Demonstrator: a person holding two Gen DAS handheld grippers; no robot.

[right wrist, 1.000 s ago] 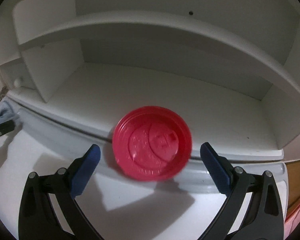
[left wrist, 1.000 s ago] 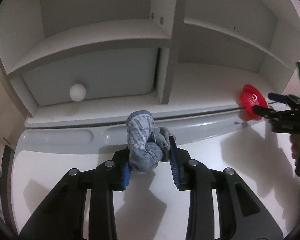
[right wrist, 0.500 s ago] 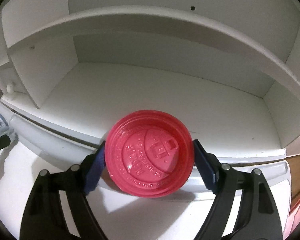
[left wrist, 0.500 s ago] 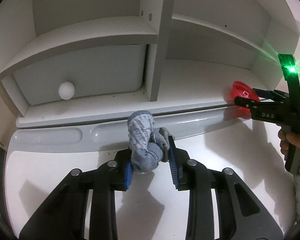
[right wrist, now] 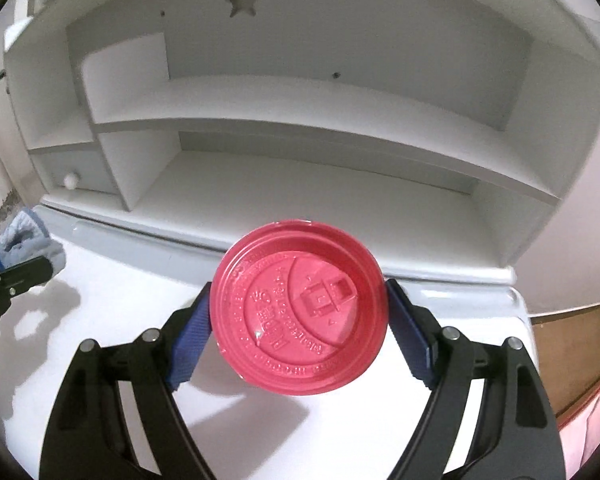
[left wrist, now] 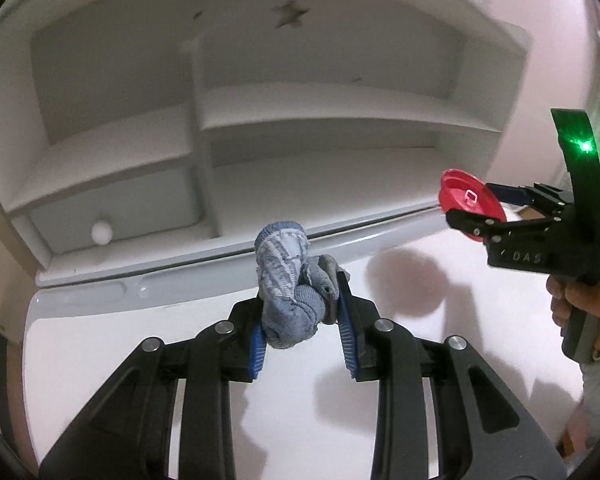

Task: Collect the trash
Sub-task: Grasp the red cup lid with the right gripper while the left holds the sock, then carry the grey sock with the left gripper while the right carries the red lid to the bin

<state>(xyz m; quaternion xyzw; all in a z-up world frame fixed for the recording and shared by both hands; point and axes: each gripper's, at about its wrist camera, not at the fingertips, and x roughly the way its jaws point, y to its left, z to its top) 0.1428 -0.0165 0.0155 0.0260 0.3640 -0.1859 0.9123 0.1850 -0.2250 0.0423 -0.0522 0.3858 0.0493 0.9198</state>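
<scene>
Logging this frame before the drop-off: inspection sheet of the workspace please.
Surface: white desk top, bare where visible.
Job's things: blue-grey sock and red cup lid, both lifted off the desk.
Clutter: nothing seen.
Grippers: left gripper shut on the sock; right gripper has just closed on the lid's rim.
Cables: nothing seen.
Surroundings: white shelf unit with star cutout, small drawer with round knob; pink wall; a hand on the right gripper's handle.
</scene>
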